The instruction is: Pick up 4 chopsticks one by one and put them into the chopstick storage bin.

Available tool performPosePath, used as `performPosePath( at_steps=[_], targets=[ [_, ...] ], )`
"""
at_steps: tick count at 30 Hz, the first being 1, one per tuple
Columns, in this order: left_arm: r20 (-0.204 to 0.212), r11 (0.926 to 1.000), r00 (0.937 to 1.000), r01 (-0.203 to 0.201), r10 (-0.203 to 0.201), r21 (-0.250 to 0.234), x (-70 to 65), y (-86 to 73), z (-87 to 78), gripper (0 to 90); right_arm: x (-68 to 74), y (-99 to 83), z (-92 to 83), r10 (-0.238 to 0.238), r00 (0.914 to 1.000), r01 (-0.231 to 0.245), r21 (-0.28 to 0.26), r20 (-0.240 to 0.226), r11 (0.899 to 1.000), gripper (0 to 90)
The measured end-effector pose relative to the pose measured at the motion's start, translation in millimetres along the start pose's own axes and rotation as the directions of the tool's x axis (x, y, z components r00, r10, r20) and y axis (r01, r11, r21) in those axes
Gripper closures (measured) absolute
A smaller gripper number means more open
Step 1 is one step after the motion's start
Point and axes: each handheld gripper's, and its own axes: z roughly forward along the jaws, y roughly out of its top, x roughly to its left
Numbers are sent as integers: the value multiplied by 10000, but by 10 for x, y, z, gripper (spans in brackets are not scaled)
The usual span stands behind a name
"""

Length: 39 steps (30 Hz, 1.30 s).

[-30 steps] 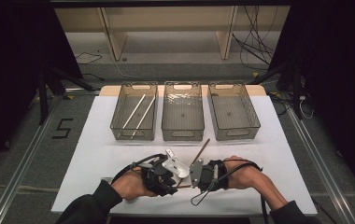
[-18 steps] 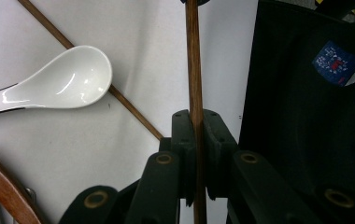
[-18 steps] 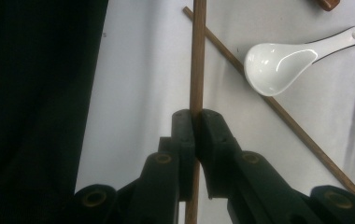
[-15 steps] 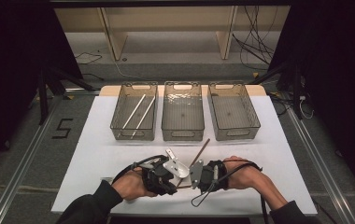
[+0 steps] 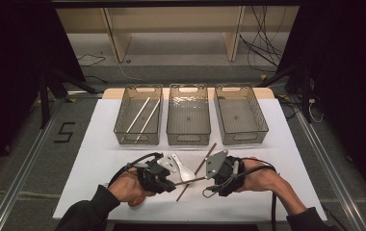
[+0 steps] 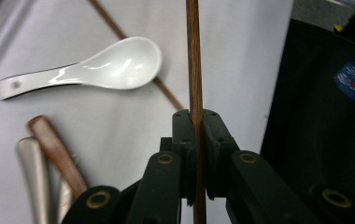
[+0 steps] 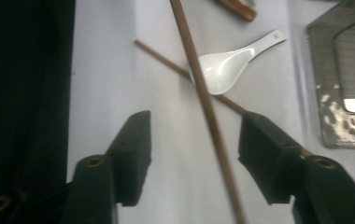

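Evenly lit from above on the white worktop [image 5: 104,144], dark and murky all around it. Soft glare on the white spoon [image 6: 115,63]. Near claw parts blurred and out of focus in both gripper views, shadows faint.

My left gripper [image 6: 195,135] has matt black plastic pads. The chopstick [image 6: 193,60] I hold is brown wood. The spoon [image 6: 115,65] is glossy white ceramic.
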Motion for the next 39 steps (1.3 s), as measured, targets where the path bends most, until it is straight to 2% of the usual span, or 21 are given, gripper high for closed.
performPosePath(
  at_steps=[4, 6, 7, 10, 12, 14, 17, 19, 20, 22, 24, 27, 28, 31, 34, 39],
  targets=[
    [-599, 9982, 9969, 488, -508, -349, 103, -56, -116, 849, -71, -45, -23, 634, 9968, -614, -409, 481, 9973, 365],
    [-800, 9960, 9940, 705, -748, -550, 153, -85, -173, 849, -106, -73, -45, 1077, 9910, -1021, -722, 789, 9921, 353],
    [-944, 9947, 9918, 799, -859, -651, 173, -98, -198, 849, -120, -88, -54, 1191, 9873, -1098, -902, 1054, 9899, 340],
    [-1179, 9906, 9863, 1059, -1157, -870, 226, -132, -258, 849, -144, -124, -83, 1477, 9789, -1323, -1132, 1413, 9847, 314],
    [-1300, 9877, 9823, 1229, -1350, -969, 263, -154, -283, 849, -153, -146, -93, 1719, 9734, -1516, -1368, 1512, 9789, 305],
    [-1453, 9855, 9781, 1347, -1488, -1029, 298, -176, -311, 849, -161, -173, -98, 2110, 9650, -1854, -1640, 1559, 9689, 301],
    [-1688, 9776, 9672, 1703, -1899, -1238, 362, -212, -353, 849, -184, -220, -77, 2712, 9488, -2418, -1801, 1621, 9535, 293],
    [-1785, 9696, 9586, 1972, -2217, -1451, 413, -239, -391, 849, -192, -256, -47, 3007, 9423, -2719, -1877, 1471, 9439, 291],
    [-1844, 9644, 9533, 2112, -2392, -1589, 436, -250, -413, 849, -190, -272, -29, 3076, 9407, -2796, -1865, 1431, 9418, 286],
    [-1868, 9574, 9479, 2249, -2580, -1813, 492, -261, -463, 849, -182, -291, 16, 3107, 9407, -2839, -1852, 1362, 9408, 278],
    [-1958, 9491, 9396, 2413, -2807, -2027, 543, -259, -493, 849, -170, -301, 45, 3147, 9393, -2885, -1821, 1369, 9400, 275],
    [-1933, 9362, 9293, 2705, -3147, -2243, 616, -252, -502, 849, -164, -315, 66, 3400, 9320, -3137, -1904, 1257, 9302, 267],
    [-1971, 9360, 9277, 2726, -3171, -2228, 635, -250, -501, 849, -160, -322, 69, 3434, 9309, -3174, -1897, 1246, 9291, 265],
    [-2084, 9297, 9187, 2874, -3356, -2302, 686, -245, -508, 849, -152, -341, 82, 3715, 9191, -3438, -1932, 1315, 9190, 260],
    [-2116, 9222, 9114, 3008, -3530, -2430, 753, -236, -557, 849, -146, -356, 102, 3829, 9153, -3555, -1960, 1251, 9139, 258],
    [-2233, 8978, 8855, 3436, -4074, -2755, 931, -219, -651, 849, -135, -363, 124, 3904, 9130, -3647, -1923, 1180, 9110, 256]
  ],
)
